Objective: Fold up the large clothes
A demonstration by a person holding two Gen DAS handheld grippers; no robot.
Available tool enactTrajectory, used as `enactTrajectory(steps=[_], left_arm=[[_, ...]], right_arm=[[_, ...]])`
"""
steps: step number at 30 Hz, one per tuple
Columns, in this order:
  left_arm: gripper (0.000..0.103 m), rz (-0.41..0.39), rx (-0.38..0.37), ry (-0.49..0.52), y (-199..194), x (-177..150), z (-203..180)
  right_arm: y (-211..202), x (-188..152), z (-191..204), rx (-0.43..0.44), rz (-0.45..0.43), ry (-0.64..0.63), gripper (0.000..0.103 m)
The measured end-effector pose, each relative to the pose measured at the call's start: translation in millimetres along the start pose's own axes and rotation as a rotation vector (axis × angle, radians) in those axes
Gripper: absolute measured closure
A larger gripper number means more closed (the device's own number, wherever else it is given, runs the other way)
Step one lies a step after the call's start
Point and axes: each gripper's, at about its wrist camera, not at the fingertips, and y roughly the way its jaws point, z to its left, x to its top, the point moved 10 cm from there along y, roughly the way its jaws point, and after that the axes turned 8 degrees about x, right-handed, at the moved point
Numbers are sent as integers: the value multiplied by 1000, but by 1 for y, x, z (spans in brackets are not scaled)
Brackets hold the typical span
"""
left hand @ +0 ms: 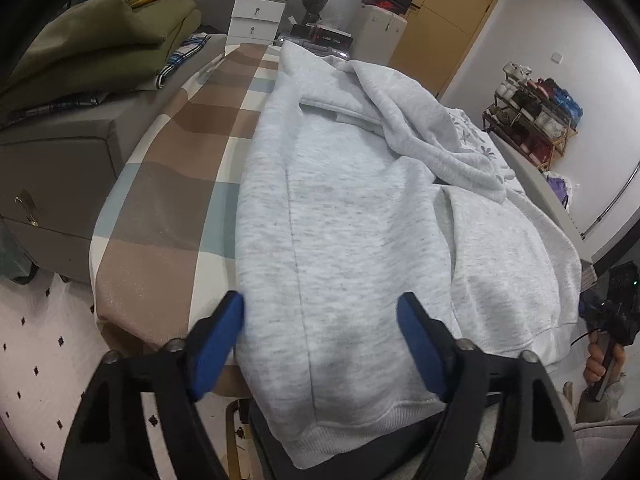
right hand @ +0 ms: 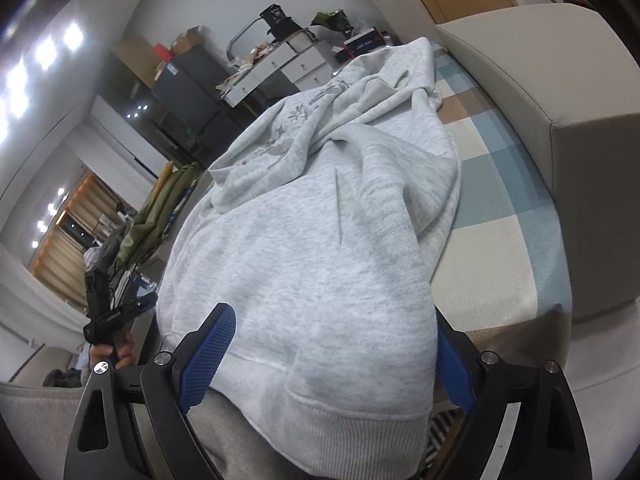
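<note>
The left gripper point(left hand: 322, 320) stands with its blue pads point(left hand: 214, 346) spread apart over the near hem of a light grey sweatshirt point(left hand: 360, 220); the cloth lies between and below the pads, and neither pad presses on it. The right gripper point(right hand: 332, 344) is likewise held wide, straddling the sweatshirt's ribbed hem point(right hand: 360, 428) at its near right corner; its right pad is mostly hidden behind the fabric, so contact there cannot be told. Ahead of both tools the sweatshirt runs lengthwise away along a checked beige, brown and pale blue cover point(left hand: 176, 168), its far part bunched, with a grey flower print point(right hand: 288, 128) on the rumpled portion. No writing on the garment is readable. The left view alone shows an olive green folded pile point(left hand: 104, 44) on a grey ottoman point(left hand: 56, 184) to the tool's left, white drawers point(left hand: 256, 16) beyond, and a shoe rack point(left hand: 532, 120) far right. The right view alone shows a pale cushioned block point(right hand: 560, 112) to the right and curtains point(right hand: 68, 240) far left. Each view catches the other hand point(right hand: 112, 354) at its edge.
</note>
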Motion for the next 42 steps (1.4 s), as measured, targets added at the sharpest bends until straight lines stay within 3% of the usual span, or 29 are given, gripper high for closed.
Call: enactTrajectory(steps=[1, 2, 4, 9, 14, 17, 21, 26, 29, 31, 35, 38, 42], left_arm=[[36, 1, -18, -21, -1, 1, 2], [47, 2, -34, -30, -1, 1, 1], [53, 5, -47, -42, -1, 2, 3], [53, -21, -19, -58, 3, 7, 0], [53, -18, 42, 28, 0, 1, -3], [51, 4, 9, 70, -10, -12, 0], [40, 63, -94, 82, -22, -34, 4], [37, 147, -54, 51, 4, -60, 20], [37, 182, -129, -65, 17, -60, 22], [37, 149, -169, -76, 13, -52, 17], [37, 144, -220, -35, 9, -52, 0], [37, 82, -279, 39, -9, -49, -14], [37, 43, -381, 32, -23, -41, -18]], right_arm=[[0, 0, 0, 7, -4, 0, 10], [0, 0, 0, 15, -7, 3, 10], [1, 0, 0, 29, -13, 10, 10], [5, 4, 2, 43, -29, 13, 10], [4, 3, 2, 38, -30, 6, 11], [-2, -2, 2, 51, -15, 1, 11], [-9, -10, 3, 61, 13, -10, 11], [-12, -29, 0, 22, 95, -36, 11], [-9, -39, -4, 18, 128, -38, 11], [-4, -42, -6, 38, 143, -27, 11], [7, -47, -6, 57, 173, -13, 11], [2, -49, 9, 114, 179, -47, 11], [-17, -37, 34, 248, 104, -81, 11]])
